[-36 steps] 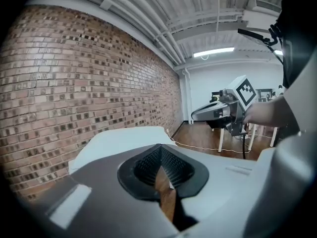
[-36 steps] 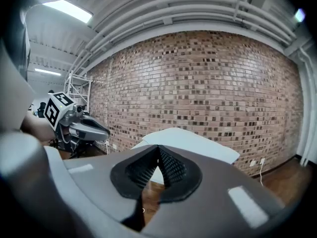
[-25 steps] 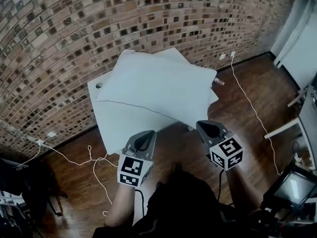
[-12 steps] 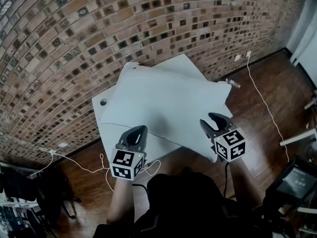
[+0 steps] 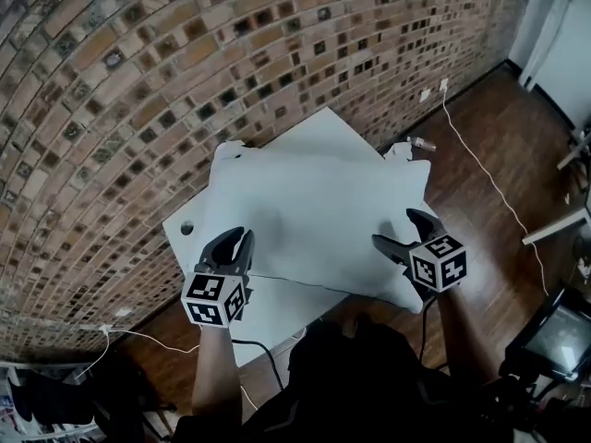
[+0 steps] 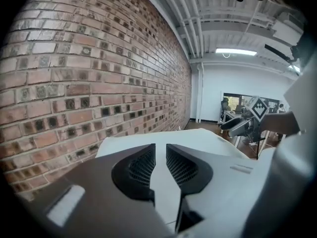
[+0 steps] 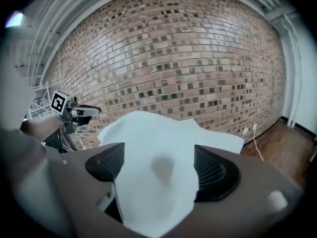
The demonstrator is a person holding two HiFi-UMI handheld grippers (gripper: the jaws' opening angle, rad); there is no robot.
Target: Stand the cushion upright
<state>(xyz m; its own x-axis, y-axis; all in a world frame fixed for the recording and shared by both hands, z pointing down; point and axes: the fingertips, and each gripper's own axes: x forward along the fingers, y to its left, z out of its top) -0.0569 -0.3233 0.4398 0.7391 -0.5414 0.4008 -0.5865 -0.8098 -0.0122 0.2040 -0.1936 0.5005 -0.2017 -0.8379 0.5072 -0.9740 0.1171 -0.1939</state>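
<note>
A brick wall (image 5: 111,81) fills the upper left of the head view, and dark wooden floor (image 5: 489,201) lies to the right of it. A white table (image 5: 277,307) stands close to the wall. The white cushion (image 5: 314,215) lies flat on it, covers most of the top and is not yet upright. Its near right corner reaches past the table's edge.

The right gripper (image 5: 404,229) is at that corner. Its jaws are spread wide and opening, with cushion fabric between them. The left gripper (image 5: 235,240) is at the cushion's near left edge, over the bare strip of tabletop. Its jaws are only a narrow slit apart and opening, pinching nothing. A thin white cable (image 5: 480,164) trails across the floor, and a small round hole (image 5: 187,229) marks the table's left corner.
</note>
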